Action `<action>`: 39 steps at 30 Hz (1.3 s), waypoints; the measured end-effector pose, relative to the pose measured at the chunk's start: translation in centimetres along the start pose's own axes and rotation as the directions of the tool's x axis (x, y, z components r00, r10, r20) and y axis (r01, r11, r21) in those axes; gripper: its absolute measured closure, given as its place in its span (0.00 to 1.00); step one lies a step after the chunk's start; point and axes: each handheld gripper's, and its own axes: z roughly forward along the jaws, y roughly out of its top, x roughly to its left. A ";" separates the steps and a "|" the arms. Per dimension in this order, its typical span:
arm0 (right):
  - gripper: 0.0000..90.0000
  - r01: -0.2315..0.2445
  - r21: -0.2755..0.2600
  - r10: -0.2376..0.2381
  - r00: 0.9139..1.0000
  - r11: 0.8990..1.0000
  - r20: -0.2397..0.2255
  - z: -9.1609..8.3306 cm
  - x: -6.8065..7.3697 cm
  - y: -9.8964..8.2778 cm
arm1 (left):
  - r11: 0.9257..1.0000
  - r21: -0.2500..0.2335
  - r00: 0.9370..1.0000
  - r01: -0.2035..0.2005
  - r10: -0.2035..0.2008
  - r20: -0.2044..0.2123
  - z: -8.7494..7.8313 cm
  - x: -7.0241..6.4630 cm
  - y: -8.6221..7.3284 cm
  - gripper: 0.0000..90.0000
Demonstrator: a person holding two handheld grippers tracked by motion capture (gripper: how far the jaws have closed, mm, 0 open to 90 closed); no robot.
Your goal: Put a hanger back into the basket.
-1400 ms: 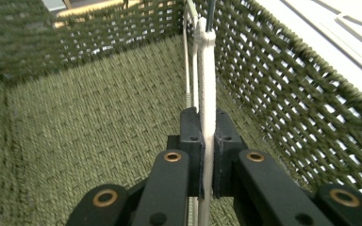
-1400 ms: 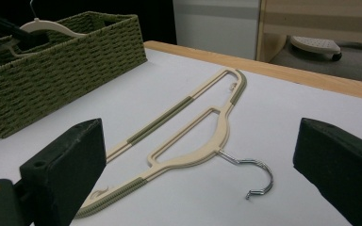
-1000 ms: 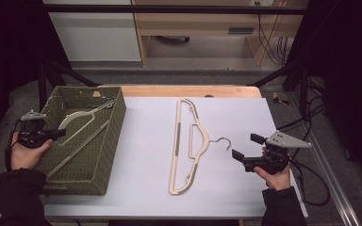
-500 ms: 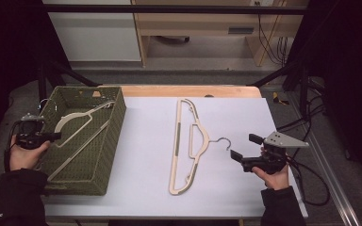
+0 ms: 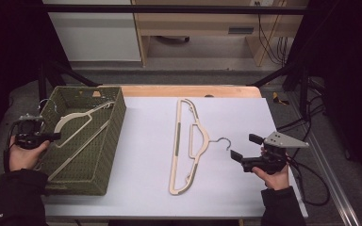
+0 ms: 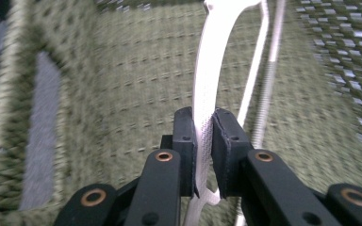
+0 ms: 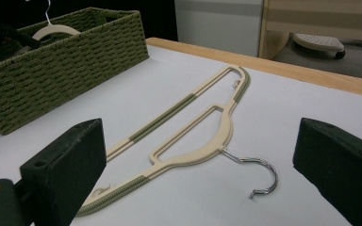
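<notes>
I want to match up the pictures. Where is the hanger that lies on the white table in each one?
High view: the hanger on the table lies flat at the middle, hook toward the right gripper.
Right gripper view: it lies between the open jaws, hook nearest.
Left gripper view: I can't find it there.
Shared landmark: the green basket.

In the left gripper view the green woven basket (image 6: 122, 94) is blurred, and the cream plastic hanger (image 6: 207, 94) clamped between the jaws runs off the top edge. In the high view the basket's near wall (image 5: 75, 181) hides the hanger's lower end, and its metal hook (image 5: 42, 103) at the surface's left edge is too thin to make out.
</notes>
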 end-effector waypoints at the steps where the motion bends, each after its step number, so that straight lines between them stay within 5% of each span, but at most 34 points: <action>1: 0.04 0.000 -0.001 0.000 1.000 1.000 0.001 0.0 0.0 0.0 | 1.000 -0.012 1.000 -0.015 0.015 0.027 -0.2 -0.2 -0.1 0.90; 4: 0.04 0.000 0.001 0.000 1.000 1.000 0.002 0.0 0.0 0.0 | 0.996 -0.040 0.991 -0.078 0.082 0.106 -0.8 -1.0 -0.4 0.92; 12: 0.04 0.001 -0.006 -0.001 1.000 1.000 0.003 -0.1 0.1 0.1 | 0.979 -0.042 0.969 -0.198 0.202 0.144 -1.2 -3.4 -0.7 0.94; 16: 0.04 -0.001 -0.005 0.001 1.000 1.000 0.000 -0.1 0.1 0.1 | 0.957 -0.037 0.949 -0.289 0.291 0.119 -1.2 -4.9 -1.0 0.93; 17: 0.04 -0.001 -0.005 0.001 1.000 1.000 0.000 -0.1 0.1 0.1 | 0.957 -0.037 0.949 -0.289 0.291 0.119 -1.2 -4.9 -1.0 0.94; 18: 0.04 0.001 -0.006 -0.001 1.000 1.000 0.001 -0.2 0.1 0.1 | 0.944 -0.022 0.939 -0.330 0.330 0.099 -1.3 -5.2 -1.0 0.94; 20: 0.04 0.003 -0.006 -0.003 1.000 1.000 0.002 -0.2 0.1 0.1 | 0.940 -0.023 0.935 -0.339 0.340 0.100 -1.2 -5.3 -1.0 0.94; 22: 0.04 0.000 -0.008 0.000 1.000 1.000 -0.001 -0.2 0.1 0.1 | 0.927 -0.011 0.922 -0.375 0.374 0.101 -1.3 -5.5 -1.0 0.94; 27: 0.04 0.002 -0.010 -0.002 1.000 1.000 -0.001 -0.2 0.1 0.1 | 0.928 -0.017 0.920 -0.373 0.373 0.124 -1.2 -5.7 -1.0 0.93; 30: 0.04 0.005 -0.009 -0.005 1.000 1.000 -0.001 -0.2 0.1 0.1 | 0.904 0.004 0.892 -0.427 0.420 0.169 -1.0 -6.1 -1.0 0.91; 31: 0.04 0.005 -0.009 -0.005 1.000 1.000 -0.001 -0.2 0.1 0.1 | 0.904 0.004 0.892 -0.427 0.420 0.169 -1.0 -6.1 -1.0 0.91; 32: 0.04 0.004 -0.008 -0.004 1.000 1.000 -0.002 -0.2 0.1 0.1 | 0.894 0.016 0.879 -0.447 0.436 0.192 -0.9 -6.3 -1.0 0.91; 35: 0.04 0.003 -0.009 -0.003 1.000 1.000 -0.002 -0.2 0.1 0.1 | 0.891 0.034 0.875 -0.452 0.435 0.212 -0.6 -6.5 -0.9 0.87; 36: 0.04 0.008 -0.011 -0.008 1.000 1.000 -0.001 -0.3 0.1 0.1 | 0.884 0.046 0.867 -0.465 0.444 0.226 -0.4 -6.8 -1.0 0.84; 37: 0.04 0.007 -0.012 -0.007 1.000 1.000 -0.003 -0.3 0.1 0.2 | 0.867 0.060 0.854 -0.495 0.473 0.215 0.0 -7.3 -1.1 0.84; 39: 0.04 0.005 -0.010 -0.005 1.000 1.000 -0.003 -0.4 0.1 0.2 | 0.860 0.071 0.850 -0.505 0.481 0.215 0.0 -7.4 -1.1 0.84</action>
